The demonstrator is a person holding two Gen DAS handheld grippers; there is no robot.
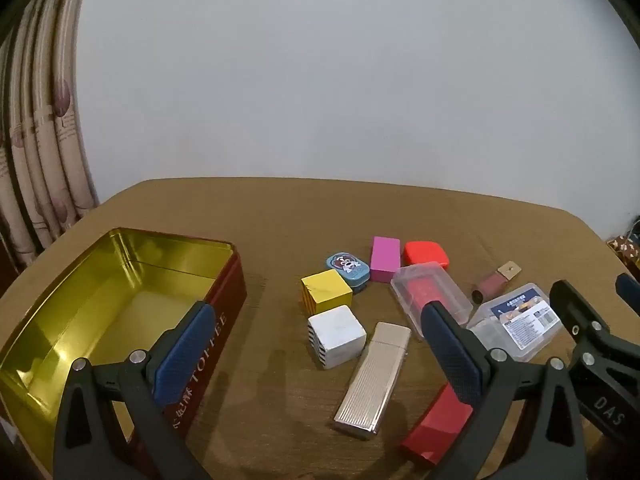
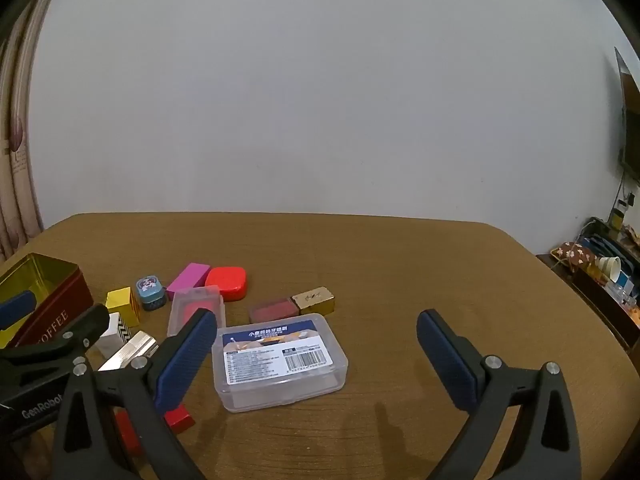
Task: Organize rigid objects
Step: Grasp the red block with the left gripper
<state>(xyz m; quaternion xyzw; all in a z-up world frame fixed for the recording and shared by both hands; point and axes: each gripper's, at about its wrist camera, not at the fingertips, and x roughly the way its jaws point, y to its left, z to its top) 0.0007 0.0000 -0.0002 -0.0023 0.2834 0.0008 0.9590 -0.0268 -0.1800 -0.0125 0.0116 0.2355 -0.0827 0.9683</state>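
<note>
Nearest the cameras, both grippers hang above the table (image 2: pixel 360 264) with jaws spread wide and nothing between them. The left gripper (image 1: pixel 316 340) sits over the gap between the tin and the clutter; the right gripper (image 2: pixel 316 348) frames the labelled clear plastic case (image 2: pixel 280 364), which lies flat, label up, likely the next pick.

Just beyond the left fingers lie a red block (image 1: pixel 436 428), partly hidden by the right finger, and a ribbed silver lighter-shaped case (image 1: pixel 372 380) pointing away from the camera. Close behind stand a white cube (image 1: pixel 338 334) and a yellow cube (image 1: pixel 326 294), nearly touching.

At near left, the open toffee tin (image 1: pixel 224 320) shows a bare gold interior; judged the intended receptacle, so sorting has not yet begun.

Further back, a second clear case holding something red (image 1: pixel 432 296) lies tilted beside the labelled case. A lipstick tube with a gold cap (image 2: pixel 292 304) lies on its side just behind.

Farthest are a small blue cartoon tin (image 1: pixel 348 268), a pink block (image 1: pixel 384 258) and a red rounded box (image 1: pixel 426 254), clustered closely.
</note>
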